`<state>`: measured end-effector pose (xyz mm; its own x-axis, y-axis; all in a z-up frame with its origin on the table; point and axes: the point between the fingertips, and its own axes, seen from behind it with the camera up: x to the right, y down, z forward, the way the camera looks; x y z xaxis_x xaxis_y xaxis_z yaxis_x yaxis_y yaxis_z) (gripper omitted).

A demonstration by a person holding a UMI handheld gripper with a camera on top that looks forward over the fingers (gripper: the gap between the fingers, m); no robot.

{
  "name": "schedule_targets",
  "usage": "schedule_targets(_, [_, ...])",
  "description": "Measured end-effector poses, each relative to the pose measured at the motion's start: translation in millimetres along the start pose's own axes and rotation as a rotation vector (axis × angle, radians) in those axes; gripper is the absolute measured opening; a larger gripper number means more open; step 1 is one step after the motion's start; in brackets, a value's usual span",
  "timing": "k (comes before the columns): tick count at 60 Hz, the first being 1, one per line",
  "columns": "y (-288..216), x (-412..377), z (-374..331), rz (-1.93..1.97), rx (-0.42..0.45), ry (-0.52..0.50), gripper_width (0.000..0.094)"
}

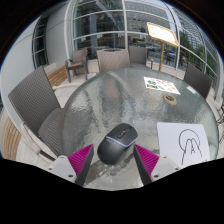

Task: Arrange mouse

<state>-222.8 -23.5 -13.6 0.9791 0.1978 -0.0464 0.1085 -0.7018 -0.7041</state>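
A dark grey computer mouse [115,144] lies on a round glass table [110,95], between my two fingers and just ahead of their tips. My gripper [113,160] is open; its magenta pads [81,158] flank the mouse's rear end with a gap on the left side. A white sheet with a drawn mouse outline [187,146] lies on the table to the right of the mouse.
A second printed sheet [160,85] lies farther back on the right of the table. A grey mesh chair [40,102] stands close on the left and another chair [78,66] behind it. Glass walls lie beyond.
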Motion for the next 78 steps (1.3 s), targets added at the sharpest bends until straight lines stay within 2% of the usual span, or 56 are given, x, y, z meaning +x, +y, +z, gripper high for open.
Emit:
schedule_targets(2, [-8,0,6,-0.008,0.003,0.006,0.08])
schedule_targets(11, [-30,-15,31,-0.044,-0.009,-0.009,0.0687])
schedule_targets(20, [-39,-18,45,-0.033,-0.03,0.001,0.0497])
schedule_targets(34, [-37,-16,46,0.008,-0.083,0.034,0.031])
schedule_targets(40, [-42,-19,40,0.015,-0.128,0.009,0.0311])
schedule_targets(44, [-79,-10,17,0.028,-0.07,-0.007,0.0312])
schedule_targets(54, [-214,63,-93,-0.011,0.19,0.048,0.0313])
schedule_targets(61, [-259,132,-158,-0.015,0.319,0.109,0.0314])
schedule_targets(65, [-252,170,-177,-0.015,0.343,0.133,0.0313])
schedule_targets(68, [-238,196,-174,0.0,0.329,0.146,0.0312])
schedule_targets(73, [-183,236,-149,0.029,0.228,0.166,0.031])
schedule_targets(75, [-145,244,-138,0.035,0.185,0.174,0.031])
schedule_targets(78, [-120,257,-113,0.055,0.114,0.162,0.031])
